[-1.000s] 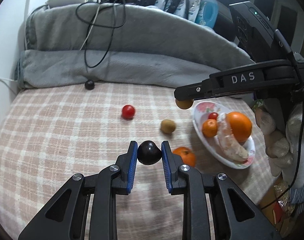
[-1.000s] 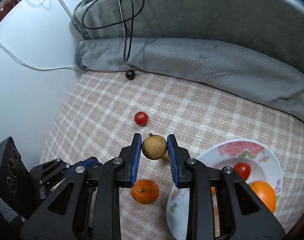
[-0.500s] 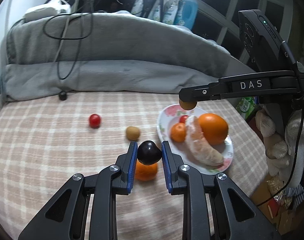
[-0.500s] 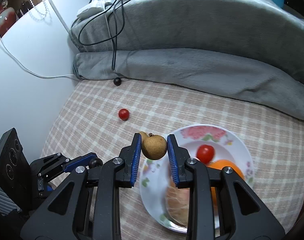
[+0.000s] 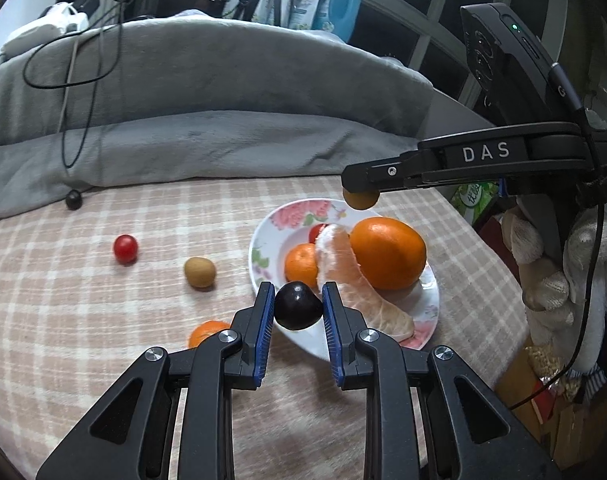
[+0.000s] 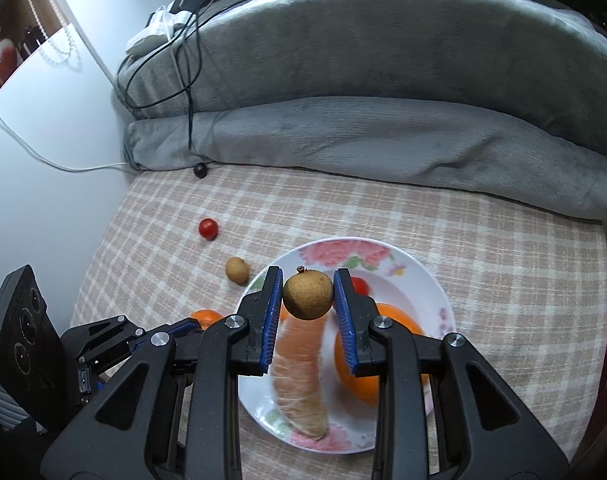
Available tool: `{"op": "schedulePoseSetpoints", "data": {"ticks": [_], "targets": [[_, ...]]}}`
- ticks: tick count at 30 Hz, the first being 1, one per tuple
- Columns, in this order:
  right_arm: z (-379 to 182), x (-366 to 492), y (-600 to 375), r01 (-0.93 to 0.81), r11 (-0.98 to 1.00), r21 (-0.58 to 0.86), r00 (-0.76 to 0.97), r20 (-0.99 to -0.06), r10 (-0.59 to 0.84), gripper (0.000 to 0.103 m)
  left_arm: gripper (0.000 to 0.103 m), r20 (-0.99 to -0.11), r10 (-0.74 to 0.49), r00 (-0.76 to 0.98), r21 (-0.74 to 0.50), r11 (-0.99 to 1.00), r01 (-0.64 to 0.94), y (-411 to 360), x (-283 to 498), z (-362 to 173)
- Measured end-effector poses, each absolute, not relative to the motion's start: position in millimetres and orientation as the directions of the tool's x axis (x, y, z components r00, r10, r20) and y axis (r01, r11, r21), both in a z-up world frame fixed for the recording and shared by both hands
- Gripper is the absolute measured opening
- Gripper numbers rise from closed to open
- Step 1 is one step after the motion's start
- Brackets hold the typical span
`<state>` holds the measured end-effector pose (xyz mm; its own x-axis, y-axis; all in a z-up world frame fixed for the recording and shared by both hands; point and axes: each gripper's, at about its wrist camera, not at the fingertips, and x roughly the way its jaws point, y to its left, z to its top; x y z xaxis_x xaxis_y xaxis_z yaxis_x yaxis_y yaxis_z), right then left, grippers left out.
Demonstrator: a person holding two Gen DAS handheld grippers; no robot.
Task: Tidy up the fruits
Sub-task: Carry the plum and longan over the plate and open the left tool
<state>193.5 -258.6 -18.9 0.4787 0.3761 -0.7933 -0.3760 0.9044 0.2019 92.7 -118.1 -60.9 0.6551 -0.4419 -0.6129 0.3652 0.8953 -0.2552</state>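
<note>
My left gripper [image 5: 298,312] is shut on a dark plum [image 5: 297,306], held above the near rim of the flowered plate [image 5: 263,240]. My right gripper [image 6: 308,294] is shut on a brown longan [image 6: 307,296] above the plate [image 6: 427,276]; it also shows in the left wrist view [image 5: 359,199]. The plate holds a large orange [image 5: 387,254], a peeled pomelo segment [image 5: 355,284], a small mandarin [image 5: 301,266] and a red tomato [image 5: 315,233]. Loose on the checked cloth lie a red tomato [image 5: 125,249], a longan [image 5: 199,272], a mandarin [image 5: 207,332] and a dark fruit [image 5: 73,200].
A folded grey blanket [image 5: 207,120] with black cables lines the back edge. A white wall [image 6: 43,152] stands at the left. Bottles [image 5: 343,0] stand behind the blanket. Bags and boxes [image 5: 559,364] sit beyond the table's right edge.
Both grippers have moved right over the plate with their fruits still held. The left one now hangs over the plate's near rim, the right over its middle.
</note>
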Motion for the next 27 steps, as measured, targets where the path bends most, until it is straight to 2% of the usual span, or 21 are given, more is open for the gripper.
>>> {"op": "schedulePoseSetpoints", "data": {"ticks": [21, 22, 23, 24, 25, 27], "targets": [[-30, 201, -262, -0.360, 0.913, 0.190, 0.472, -0.808, 0.354, 0.028, 0.023, -0.630, -0.461, 0.625, -0.256, 0.883, 0.393, -131, 105, -72], [-29, 201, -262, -0.358, 0.915, 0.184, 0.477, -0.807, 0.349, 0.033, 0.024, -0.630, -0.463, 0.624, -0.254, 0.881, 0.398, -132, 105, -72], [-28, 201, -262, -0.356, 0.917, 0.182, 0.482, -0.805, 0.347, 0.047, 0.031, -0.629, -0.463, 0.624, -0.249, 0.881, 0.403, -133, 105, -72], [-27, 200, -263, -0.354, 0.918, 0.179, 0.490, -0.801, 0.345, 0.057, 0.041, -0.627, -0.461, 0.628, -0.244, 0.882, 0.404, -134, 104, -71], [-25, 199, -264, -0.352, 0.919, 0.178, 0.498, -0.796, 0.345, 0.068, 0.045, -0.624, -0.460, 0.632, -0.241, 0.883, 0.404, -134, 104, -70], [-22, 198, -265, -0.349, 0.921, 0.174, 0.510, -0.789, 0.343, 0.069, 0.046, -0.619, -0.461, 0.636, -0.238, 0.882, 0.407, -135, 103, -69]]}}
